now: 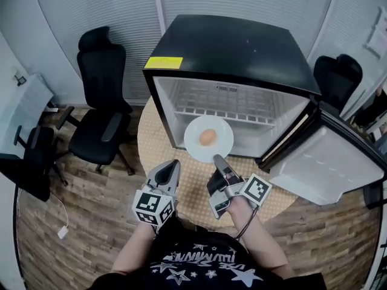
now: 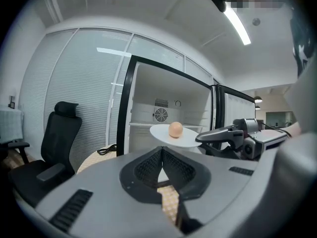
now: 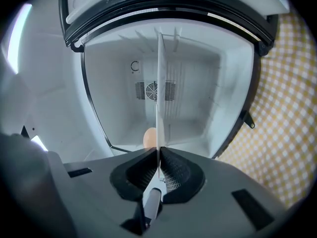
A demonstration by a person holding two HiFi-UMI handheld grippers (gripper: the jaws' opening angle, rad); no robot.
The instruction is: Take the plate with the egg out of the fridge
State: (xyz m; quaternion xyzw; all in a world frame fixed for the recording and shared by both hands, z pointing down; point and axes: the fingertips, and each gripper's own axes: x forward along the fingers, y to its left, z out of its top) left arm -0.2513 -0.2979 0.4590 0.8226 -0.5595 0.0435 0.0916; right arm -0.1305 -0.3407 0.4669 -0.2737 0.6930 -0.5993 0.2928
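A white plate (image 1: pixel 193 139) with a brown egg (image 1: pixel 207 137) on it hangs level in front of the open fridge (image 1: pixel 233 53), just outside its lower compartment. My right gripper (image 1: pixel 217 159) is shut on the plate's near rim. In the right gripper view the plate (image 3: pixel 159 98) shows edge-on between the pads, with the egg (image 3: pixel 150 138) to its left. My left gripper (image 1: pixel 172 165) is shut and empty, low and to the left of the plate. In the left gripper view the plate (image 2: pixel 163 132), the egg (image 2: pixel 175 129) and the right gripper (image 2: pixel 208 135) are ahead.
The fridge door (image 1: pixel 329 162) stands open to the right. The fridge sits on a round table (image 1: pixel 181 189) with a checked cloth. Black office chairs stand at the left (image 1: pixel 100 101) and back right (image 1: pixel 335 71). A wire shelf (image 1: pixel 224 110) crosses the fridge's inside.
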